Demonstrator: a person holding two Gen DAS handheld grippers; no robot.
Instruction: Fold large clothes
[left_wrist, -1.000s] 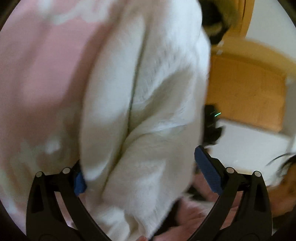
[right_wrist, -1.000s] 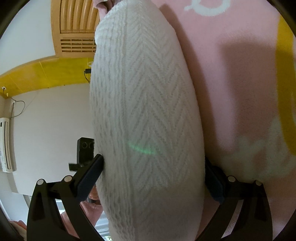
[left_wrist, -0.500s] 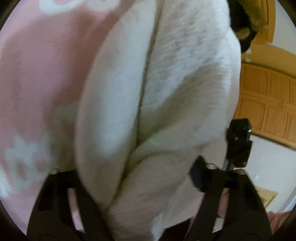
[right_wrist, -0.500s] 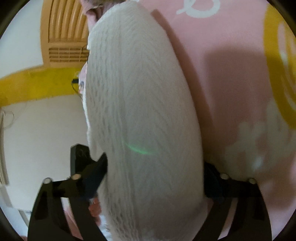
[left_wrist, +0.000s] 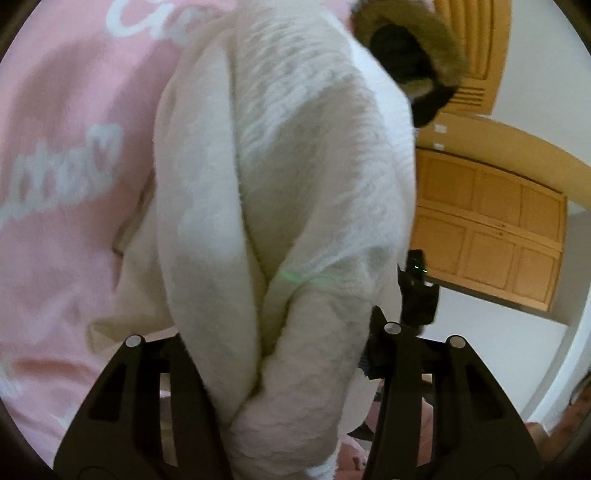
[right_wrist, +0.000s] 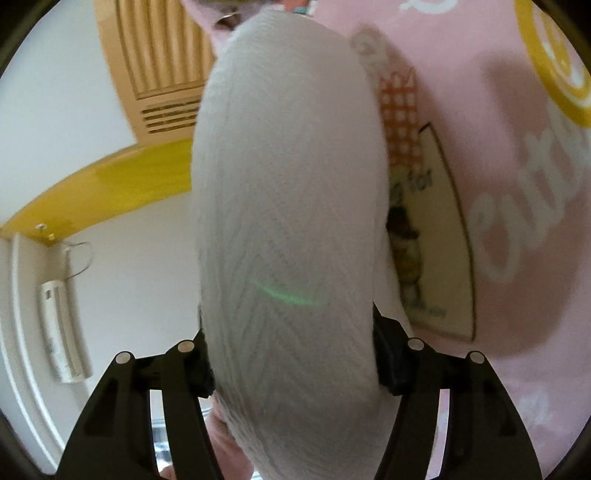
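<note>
Both grippers pinch a thick white sweater.

The left gripper (left_wrist: 275, 347) and right gripper (right_wrist: 290, 354) have just been closing, each squeezing a bunch of the sweater (left_wrist: 295, 177) above a pink blanket (left_wrist: 66, 147). The sweater fills both views. Wooden cupboards (left_wrist: 487, 229) stand behind.

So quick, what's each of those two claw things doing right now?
Left gripper: jaws have just been closing, now clamped on the white knit garment.
Right gripper: jaws have just been closing, clamped on the same white knit.
</note>
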